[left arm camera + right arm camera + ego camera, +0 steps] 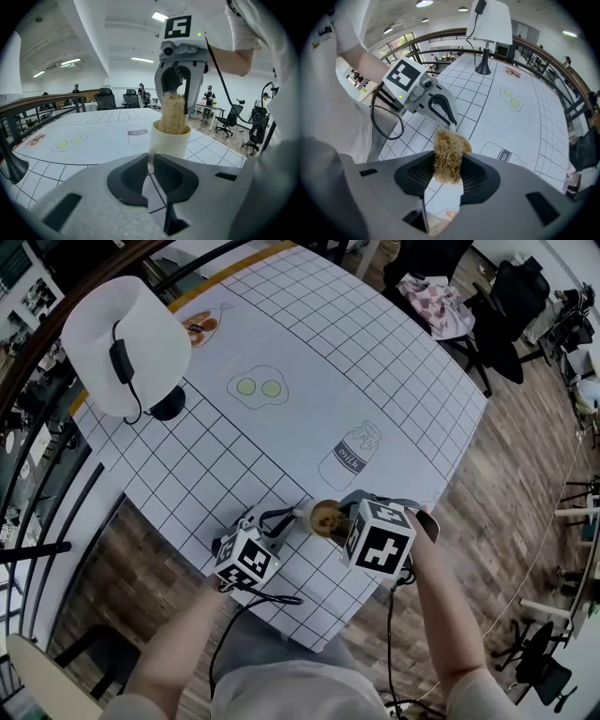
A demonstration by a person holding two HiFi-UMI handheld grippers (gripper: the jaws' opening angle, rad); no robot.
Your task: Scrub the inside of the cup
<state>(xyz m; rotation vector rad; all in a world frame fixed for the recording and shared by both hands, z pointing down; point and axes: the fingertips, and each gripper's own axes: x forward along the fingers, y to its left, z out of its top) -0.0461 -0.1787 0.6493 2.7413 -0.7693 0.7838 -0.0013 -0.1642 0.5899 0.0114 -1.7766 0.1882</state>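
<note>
A cream cup (323, 518) (169, 139) stands upright near the front edge of the table with the gridded cloth (309, 362). My left gripper (292, 517) (150, 161) is shut on the cup's thin white handle, coming in from the left. A tan fibrous scrubber (172, 114) (447, 157) sticks up out of the cup's mouth, its lower end inside the cup. My right gripper (179, 96) (447, 174) points steeply down over the cup and is shut on the scrubber's top. In the right gripper view the scrubber hides most of the cup.
A white lamp (122, 343) on a black base stands at the table's far left. Drawings of a milk bottle (352, 454) and eggs (258, 387) are printed on the cloth. Office chairs (497, 315) stand on the wood floor to the right. The table's edge lies just in front of the cup.
</note>
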